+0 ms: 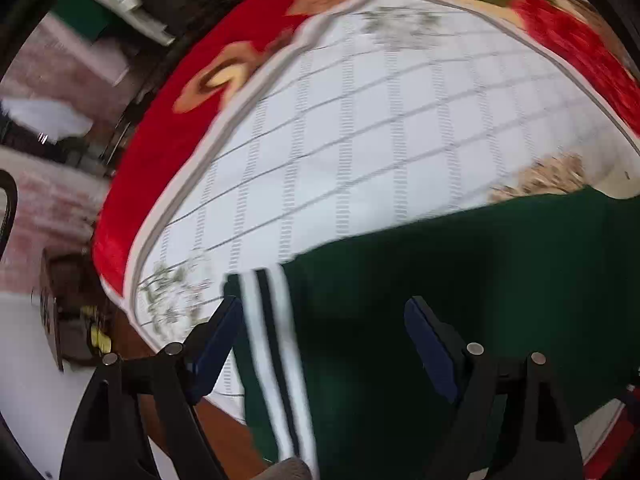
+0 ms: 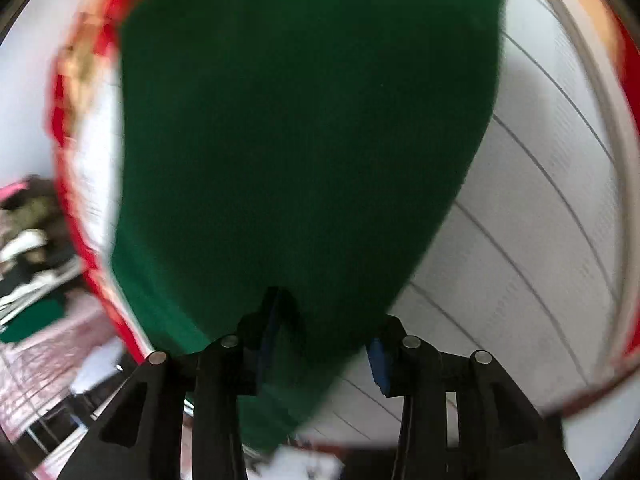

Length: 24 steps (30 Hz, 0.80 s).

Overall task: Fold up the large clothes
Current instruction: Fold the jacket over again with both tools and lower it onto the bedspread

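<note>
**me:** Garment (image 1: 460, 300), green with white stripes, is on the bed's checked sheet (image 1: 360, 128). Left claw (image 1: 324, 344) is spread over the striped edge, gripping nothing. Right claw (image 2: 320, 336) has green cloth between its half-closed jaws; can't tell if it's pinching.

**them:** Folded yet?

**me:** Barely started, I'd say. No neat fold visible.

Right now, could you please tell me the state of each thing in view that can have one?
Dark green garment with white stripes: lying partly spread on the bed, one part draped between the right gripper's fingers.
White checked bed sheet: spread flat.
Red floral blanket: lying under the sheet.
Left gripper: open above the striped edge.
Right gripper: partly open, cloth between the fingers; grip unclear.
</note>
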Each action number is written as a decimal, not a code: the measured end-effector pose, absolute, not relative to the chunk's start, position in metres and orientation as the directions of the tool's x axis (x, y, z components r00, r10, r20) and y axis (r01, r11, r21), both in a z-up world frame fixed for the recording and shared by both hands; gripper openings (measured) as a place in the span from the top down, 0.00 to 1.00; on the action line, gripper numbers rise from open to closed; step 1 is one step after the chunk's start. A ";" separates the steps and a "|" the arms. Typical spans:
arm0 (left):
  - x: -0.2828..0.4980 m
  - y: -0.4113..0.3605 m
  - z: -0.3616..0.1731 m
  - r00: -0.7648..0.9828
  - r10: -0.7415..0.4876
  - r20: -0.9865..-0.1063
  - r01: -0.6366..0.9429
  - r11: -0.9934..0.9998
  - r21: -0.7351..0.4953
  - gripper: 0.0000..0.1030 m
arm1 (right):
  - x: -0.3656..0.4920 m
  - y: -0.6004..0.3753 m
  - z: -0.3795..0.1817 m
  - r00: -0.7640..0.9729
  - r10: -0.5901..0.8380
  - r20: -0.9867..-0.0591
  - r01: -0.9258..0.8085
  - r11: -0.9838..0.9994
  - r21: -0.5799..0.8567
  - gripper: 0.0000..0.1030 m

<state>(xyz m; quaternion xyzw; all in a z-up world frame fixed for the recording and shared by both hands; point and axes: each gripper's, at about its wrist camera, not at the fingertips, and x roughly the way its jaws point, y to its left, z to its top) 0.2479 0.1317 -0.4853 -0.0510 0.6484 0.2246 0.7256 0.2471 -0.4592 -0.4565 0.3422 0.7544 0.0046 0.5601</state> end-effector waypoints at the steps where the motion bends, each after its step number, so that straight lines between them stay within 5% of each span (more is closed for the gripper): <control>1: 0.255 0.118 -0.482 0.069 0.248 -0.966 -0.374 0.904 0.205 0.20 | 0.241 -0.471 -0.448 -0.124 0.517 -0.847 0.523 0.760 0.387 0.59; 6: 0.294 0.051 -0.484 0.140 0.164 -0.976 -0.286 0.951 0.118 0.20 | 0.259 -0.498 -0.388 -0.032 0.424 -0.905 0.441 0.819 0.368 0.51; 11: 0.345 0.011 -0.526 0.171 0.231 -0.958 -0.244 0.952 0.186 0.20 | 0.367 -0.474 -0.357 0.098 0.293 -0.951 0.206 0.929 0.308 0.47; 13: 0.360 0.005 -0.555 0.139 0.265 -0.954 -0.214 0.949 0.232 0.18 | 0.424 -0.451 -0.361 0.128 0.132 -0.983 0.100 0.984 0.145 0.47; 16: 0.364 0.020 -0.589 0.093 0.248 -0.964 -0.231 0.948 0.221 0.00 | 0.483 -0.419 -0.394 0.078 0.073 -0.994 -0.107 0.992 0.064 0.47; 18: 0.363 0.032 -0.590 0.099 0.200 -0.975 -0.251 0.953 0.170 0.00 | 0.502 -0.407 -0.418 -0.004 0.073 -0.997 -0.164 0.984 0.072 0.47; 20: 0.361 0.041 -0.590 0.095 0.173 -0.980 -0.269 0.953 0.141 0.00 | 0.512 -0.395 -0.435 -0.036 0.102 -0.994 -0.205 0.973 0.107 0.63; 22: 0.360 0.044 -0.590 0.098 0.176 -0.979 -0.264 0.954 0.145 0.00 | 0.512 -0.392 -0.431 0.009 0.087 -0.996 -0.209 0.974 0.083 0.92; 24: 0.360 0.048 -0.590 0.099 0.166 -0.981 -0.268 0.954 0.135 0.00 | 0.508 -0.392 -0.405 0.110 0.159 -0.981 -0.189 0.973 0.136 0.95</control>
